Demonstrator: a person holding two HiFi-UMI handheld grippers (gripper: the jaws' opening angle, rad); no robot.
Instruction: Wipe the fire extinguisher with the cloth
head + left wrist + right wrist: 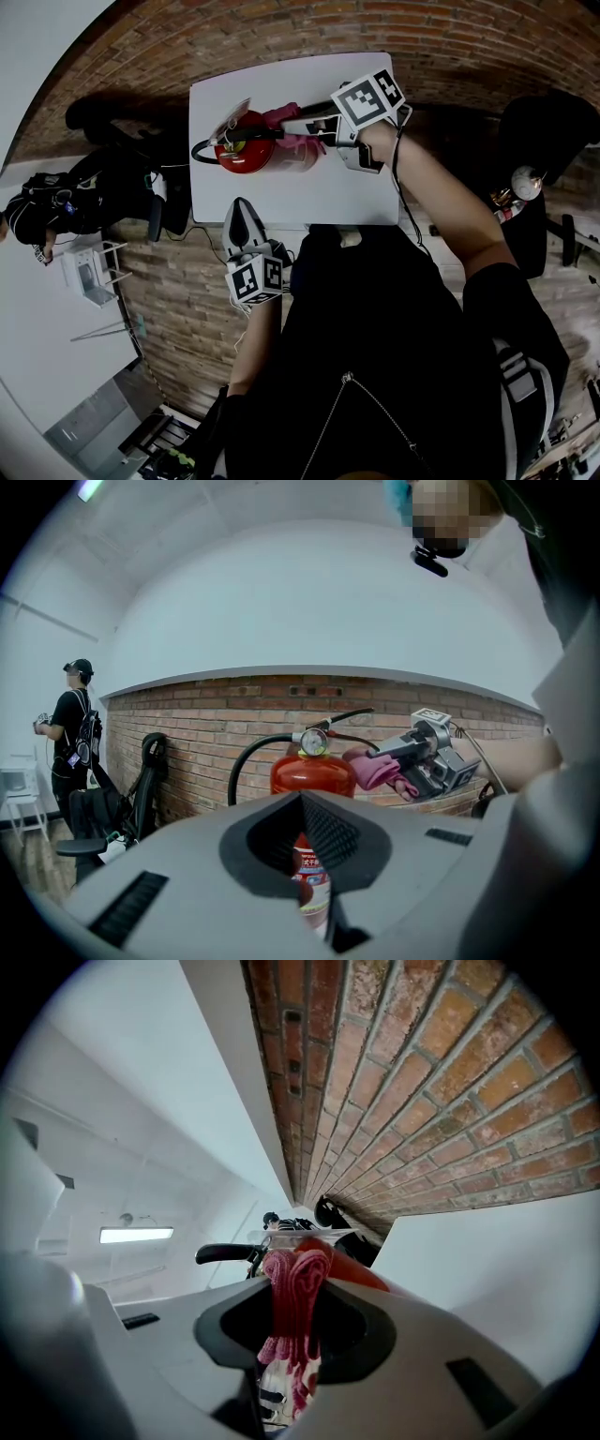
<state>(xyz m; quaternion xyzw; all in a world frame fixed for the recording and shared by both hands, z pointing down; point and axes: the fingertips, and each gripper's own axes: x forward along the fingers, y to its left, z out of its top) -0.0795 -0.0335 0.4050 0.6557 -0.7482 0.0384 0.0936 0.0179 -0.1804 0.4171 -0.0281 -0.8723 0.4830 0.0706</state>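
White table (361,192): rectangular, smooth; bare top right of and in front of extinguisher, brick wall (187,733) behind.
Fire extinguisher (246,155): red, cylindrical, upright near table's left edge; curved black hose (201,150).
Right gripper (317,131): jaws clamped on cloth (298,143), pink, knitted, pressed against extinguisher top.
Left gripper (242,208): at near table edge, jaws nearly together, empty.

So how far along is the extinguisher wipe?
Done: the cloth is clamped in the right gripper. In hand: it sits against the top of the fire extinguisher. Left: the body below, probably; no wiped area shows. The left gripper is shut, empty, clear of it.
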